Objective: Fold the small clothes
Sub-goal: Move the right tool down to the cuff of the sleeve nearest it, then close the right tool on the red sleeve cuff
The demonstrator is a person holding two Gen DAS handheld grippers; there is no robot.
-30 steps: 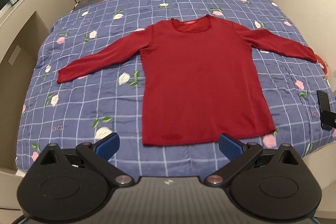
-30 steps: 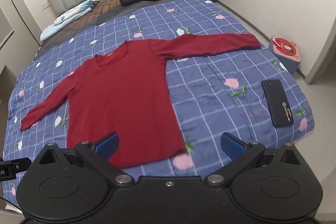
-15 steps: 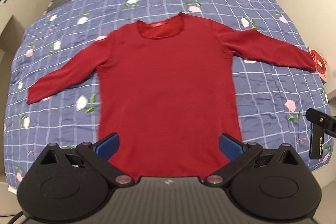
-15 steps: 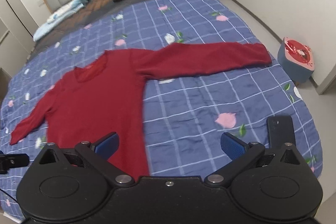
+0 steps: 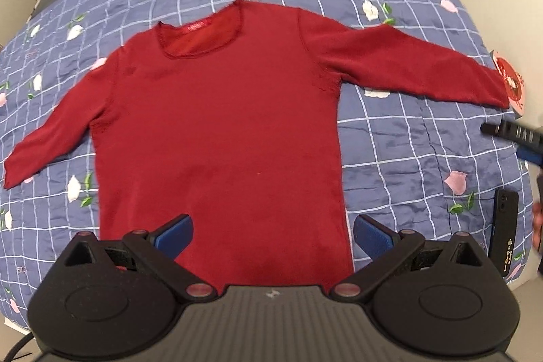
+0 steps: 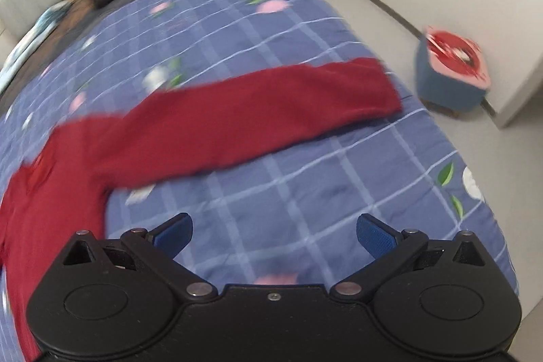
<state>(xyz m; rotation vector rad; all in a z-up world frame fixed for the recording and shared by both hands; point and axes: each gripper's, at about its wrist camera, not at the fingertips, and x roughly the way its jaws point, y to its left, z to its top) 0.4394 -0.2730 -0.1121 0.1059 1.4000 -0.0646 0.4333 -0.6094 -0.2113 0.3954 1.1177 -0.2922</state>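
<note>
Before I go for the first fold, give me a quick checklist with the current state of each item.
1. Red shirt lies flat, both sleeves spread: ok.
2. Left hand-held gripper open over the hem: ok.
3. Right hand-held gripper open, holding nothing: ok.
4. Right gripper over the right sleeve: not ok, over bare quilt.
5. Phone clear of the shirt: ok.
6. Right view sharp: not ok, blurred.

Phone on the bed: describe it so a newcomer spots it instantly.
Start from the blue checked floral quilt with the red long-sleeved top spread flat. Go past the top's hem corner to the quilt's near edge: the phone lies there, apart from the top, the only dark, slim, rigid slab on the fabric.
</note>
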